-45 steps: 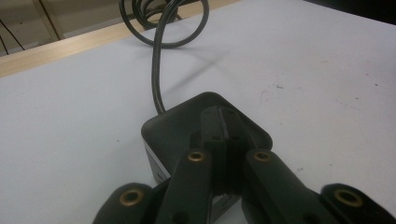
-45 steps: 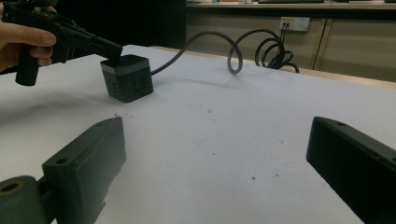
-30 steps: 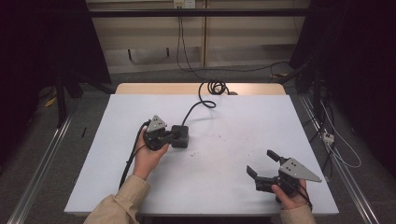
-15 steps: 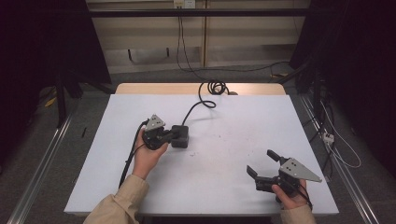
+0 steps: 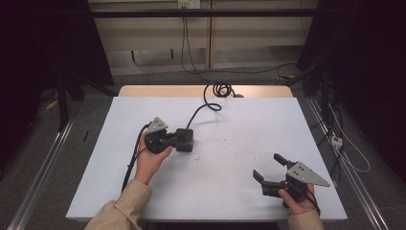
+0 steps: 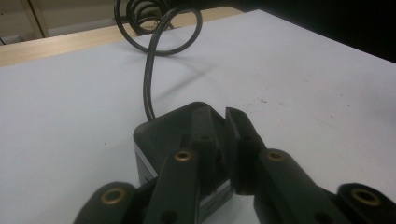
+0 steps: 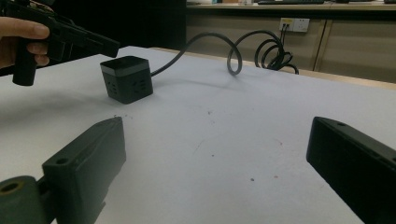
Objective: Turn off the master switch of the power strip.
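Left gripper [image 5: 173,140] nearly closed above the black cube [image 5: 185,140] (corded); right gripper [image 5: 269,168] gapes wide.

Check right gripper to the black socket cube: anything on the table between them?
Nothing visible. Bare white table lies between the open right gripper and the socket cube. The left gripper sits at the cube's far side, nearly closed above it.
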{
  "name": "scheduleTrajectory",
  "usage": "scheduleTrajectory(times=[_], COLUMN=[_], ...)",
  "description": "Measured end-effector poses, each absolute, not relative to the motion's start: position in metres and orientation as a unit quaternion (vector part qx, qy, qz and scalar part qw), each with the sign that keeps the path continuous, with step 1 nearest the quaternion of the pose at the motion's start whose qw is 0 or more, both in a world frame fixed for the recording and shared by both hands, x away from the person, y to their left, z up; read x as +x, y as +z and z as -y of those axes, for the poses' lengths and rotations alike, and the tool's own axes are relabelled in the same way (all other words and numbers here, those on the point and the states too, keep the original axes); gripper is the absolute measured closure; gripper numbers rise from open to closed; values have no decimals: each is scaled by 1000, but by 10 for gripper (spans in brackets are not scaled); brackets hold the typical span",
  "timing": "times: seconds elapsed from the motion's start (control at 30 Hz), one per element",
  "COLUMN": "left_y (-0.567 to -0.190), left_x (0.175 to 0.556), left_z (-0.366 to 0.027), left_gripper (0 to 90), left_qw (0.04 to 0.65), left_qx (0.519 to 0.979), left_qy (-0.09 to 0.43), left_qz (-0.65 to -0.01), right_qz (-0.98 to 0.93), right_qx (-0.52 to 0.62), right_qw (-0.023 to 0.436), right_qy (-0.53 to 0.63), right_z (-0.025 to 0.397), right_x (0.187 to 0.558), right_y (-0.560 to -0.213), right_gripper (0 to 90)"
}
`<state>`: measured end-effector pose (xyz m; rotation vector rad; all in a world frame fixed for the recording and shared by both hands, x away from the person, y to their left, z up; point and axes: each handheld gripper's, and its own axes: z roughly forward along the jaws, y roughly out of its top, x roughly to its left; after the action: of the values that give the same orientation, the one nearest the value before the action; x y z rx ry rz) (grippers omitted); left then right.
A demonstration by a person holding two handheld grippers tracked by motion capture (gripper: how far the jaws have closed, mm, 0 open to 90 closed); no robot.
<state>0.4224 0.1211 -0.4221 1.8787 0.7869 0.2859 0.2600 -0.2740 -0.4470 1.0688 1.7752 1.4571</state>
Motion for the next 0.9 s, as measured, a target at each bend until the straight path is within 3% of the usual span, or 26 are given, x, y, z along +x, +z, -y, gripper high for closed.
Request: scheduleTrajectory(times=[0.6, 0.9], left_y=[-416, -413], left_x=[420, 417], left_z=[-127, -131], left_gripper=[353, 225], left_qw=[536, 533], left_qx=[769, 771], left_qy=[92, 91], left_qz=[-336, -337], right_qz=[-669, -671], right_qx=[402, 401], right_qw=[299, 297], right_qy=[549, 549], right_z=[272, 271], right_x=[261, 262], right_y=[-447, -447], right_gripper=[44, 44])
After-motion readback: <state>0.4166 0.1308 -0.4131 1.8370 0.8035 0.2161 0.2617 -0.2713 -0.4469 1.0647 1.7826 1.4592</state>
